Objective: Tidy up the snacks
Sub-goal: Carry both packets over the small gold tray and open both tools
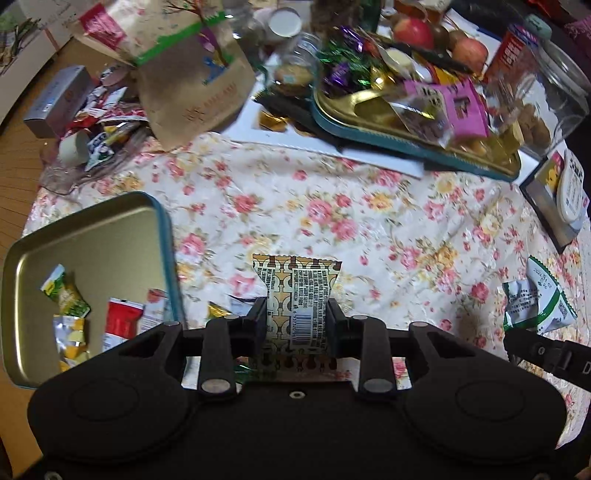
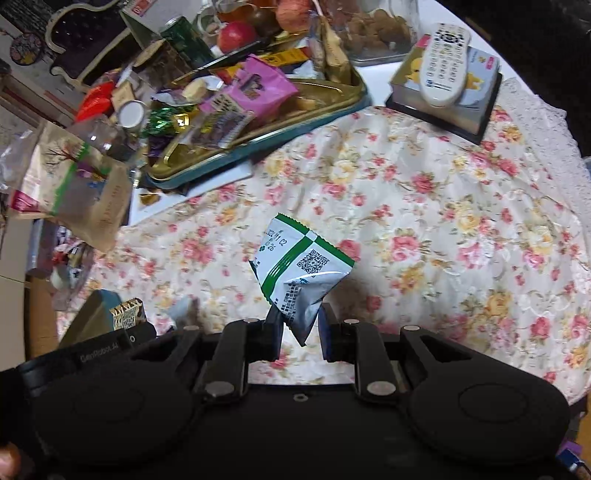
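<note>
My left gripper [image 1: 297, 321] is shut on a gold-and-brown patterned snack packet [image 1: 295, 295], held upright above the flowered tablecloth. Just to its left lies a gold tin with a teal rim [image 1: 110, 229], holding a few small wrapped snacks [image 1: 68, 299]. My right gripper [image 2: 299, 328] is shut on the corner of a white-and-green snack packet [image 2: 299, 269], lifted off the cloth. That same packet [image 1: 535, 306] shows at the right edge of the left wrist view, and the gold packet [image 2: 127, 314] shows at the lower left of the right wrist view.
A second gold tray [image 1: 388, 110] heaped with pink and purple sweets sits at the back. A brown paper bag [image 1: 192, 74], a glass jar [image 1: 546, 99], apples [image 1: 413, 31], and a remote control [image 2: 447, 62] on a box crowd the far side.
</note>
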Tool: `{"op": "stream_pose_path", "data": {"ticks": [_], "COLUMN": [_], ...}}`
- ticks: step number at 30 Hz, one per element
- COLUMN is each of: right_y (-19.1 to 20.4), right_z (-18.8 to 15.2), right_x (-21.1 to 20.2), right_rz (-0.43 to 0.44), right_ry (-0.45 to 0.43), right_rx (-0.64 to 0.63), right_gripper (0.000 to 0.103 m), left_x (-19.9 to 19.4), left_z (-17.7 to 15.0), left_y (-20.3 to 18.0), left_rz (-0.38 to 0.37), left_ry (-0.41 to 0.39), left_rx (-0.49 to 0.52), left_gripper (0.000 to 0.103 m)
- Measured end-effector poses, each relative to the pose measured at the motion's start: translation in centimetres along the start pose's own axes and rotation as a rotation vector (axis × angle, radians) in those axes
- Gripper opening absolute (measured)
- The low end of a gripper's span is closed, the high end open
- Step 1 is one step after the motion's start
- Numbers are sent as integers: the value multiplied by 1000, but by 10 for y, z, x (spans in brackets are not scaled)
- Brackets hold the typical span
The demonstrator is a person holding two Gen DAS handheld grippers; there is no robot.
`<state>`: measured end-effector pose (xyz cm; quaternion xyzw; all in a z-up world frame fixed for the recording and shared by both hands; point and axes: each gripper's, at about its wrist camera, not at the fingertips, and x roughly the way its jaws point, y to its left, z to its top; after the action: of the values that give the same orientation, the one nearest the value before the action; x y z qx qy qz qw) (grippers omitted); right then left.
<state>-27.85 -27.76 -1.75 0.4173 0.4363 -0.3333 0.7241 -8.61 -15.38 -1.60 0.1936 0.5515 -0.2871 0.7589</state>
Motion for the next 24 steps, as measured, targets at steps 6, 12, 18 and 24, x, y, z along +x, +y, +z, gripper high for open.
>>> {"op": "stream_pose_path", "data": {"ticks": [6, 12, 18, 24], "right_y": [28, 64, 114, 174], "right_z": [-2, -13, -31, -50], "right_x": [7, 18, 26, 34], "right_rz": [-20, -24, 10, 74], "right_ry": [-13, -10, -18, -13], "right_rx": [-54, -136, -239, -358], "right_gripper": [22, 22, 22, 22], "left_x": [-22, -30, -28, -24], "left_z": [11, 17, 17, 11], "left_y": [38, 86, 134, 181], "left_rz": [47, 113, 164, 220], "left_ry": [-60, -82, -63, -41], "left_rx": [-49, -133, -232, -316], "left_gripper": [40, 40, 40, 40]}}
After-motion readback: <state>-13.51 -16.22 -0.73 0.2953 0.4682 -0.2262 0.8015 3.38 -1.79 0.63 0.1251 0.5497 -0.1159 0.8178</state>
